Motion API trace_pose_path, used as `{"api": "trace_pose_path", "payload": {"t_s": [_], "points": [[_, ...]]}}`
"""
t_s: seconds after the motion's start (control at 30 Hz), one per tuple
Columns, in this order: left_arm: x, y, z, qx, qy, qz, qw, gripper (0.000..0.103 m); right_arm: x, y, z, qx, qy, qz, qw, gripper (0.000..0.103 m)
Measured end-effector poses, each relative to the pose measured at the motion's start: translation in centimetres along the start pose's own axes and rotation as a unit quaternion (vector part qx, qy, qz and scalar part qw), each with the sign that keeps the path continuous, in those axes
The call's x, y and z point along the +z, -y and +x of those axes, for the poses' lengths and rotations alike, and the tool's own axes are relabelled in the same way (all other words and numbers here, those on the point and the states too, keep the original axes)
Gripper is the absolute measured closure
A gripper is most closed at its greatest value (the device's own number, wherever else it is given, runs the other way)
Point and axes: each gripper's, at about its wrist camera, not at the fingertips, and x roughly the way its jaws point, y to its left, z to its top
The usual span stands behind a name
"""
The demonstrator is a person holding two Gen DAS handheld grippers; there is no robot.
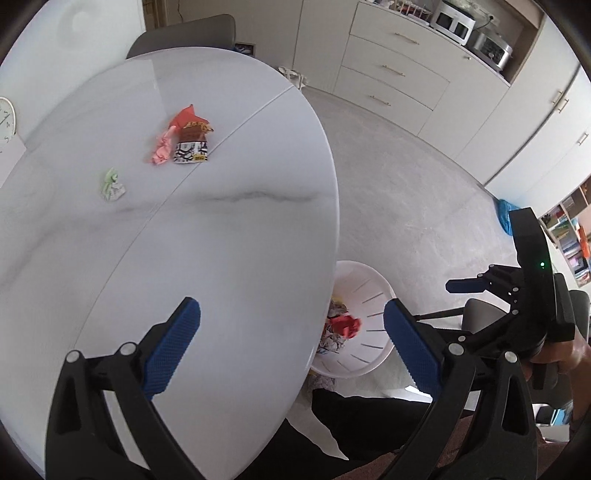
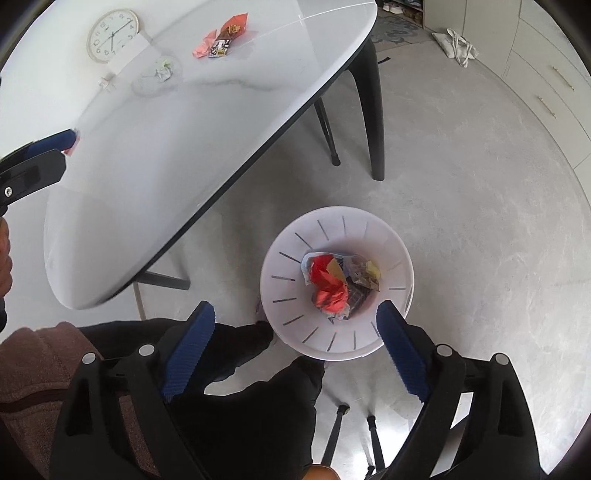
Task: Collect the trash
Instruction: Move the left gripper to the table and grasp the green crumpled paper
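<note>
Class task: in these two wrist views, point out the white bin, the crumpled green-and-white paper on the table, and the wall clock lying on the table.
white bin point(image 2: 391, 236): right wrist view, bare inner wall.
crumpled green-and-white paper point(image 1: 112, 185): left wrist view, its middle.
clock point(image 2: 112, 35): right wrist view, centre of its face.

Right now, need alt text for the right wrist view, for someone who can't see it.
Open, empty right tongs point down over a white bin on the floor, with crumpled red and mixed wrappers lying inside. To the left, a white marble table holds more wrappers, a crumpled paper ball and a clock.
</note>
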Motion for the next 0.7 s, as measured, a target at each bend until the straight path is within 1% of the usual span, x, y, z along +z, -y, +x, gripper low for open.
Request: {"api": "trace_pose_path", "payload": {"t_s": [0.07,0.1,0.17,0.3,0.43,0.53,0.7], "points": [[0.2,-1.1,-0.6,0.009,0.008,-0.009,0.9999,0.008,0.5,-0.2,-0.3,-0.008,0.007,0.008,1.000,0.011],[0.3,-1.8,-0.9,0.015,0.014,-0.014,0.9997,0.008,0.9,-0.3,-0.8,-0.011,0.016,0.012,1.000,0.010],[0.6,-3.1,-1.3,0.025,0.024,-0.025,0.9991,0.008,1.7,-0.8,-1.9,-0.015,0.036,0.019,0.999,0.005],[1.4,-6.5,-2.0,0.046,0.038,-0.057,0.9966,0.008,3.6,-2.3,-4.0,-0.028,0.064,0.012,0.997,0.005],[2.2,-9.3,-2.3,0.062,0.046,-0.077,0.9940,0.008,5.6,-4.0,-5.2,-0.032,0.084,0.006,0.996,0.003],[2.9,-11.2,-2.0,0.071,0.051,-0.085,0.9926,0.008,7.3,-5.3,-5.7,-0.038,0.099,0.004,0.994,0.003],[4.0,-14.0,-1.1,0.080,0.055,-0.095,0.9908,0.008,10.0,-6.7,-5.9,-0.035,0.114,0.018,0.993,0.003]]}}
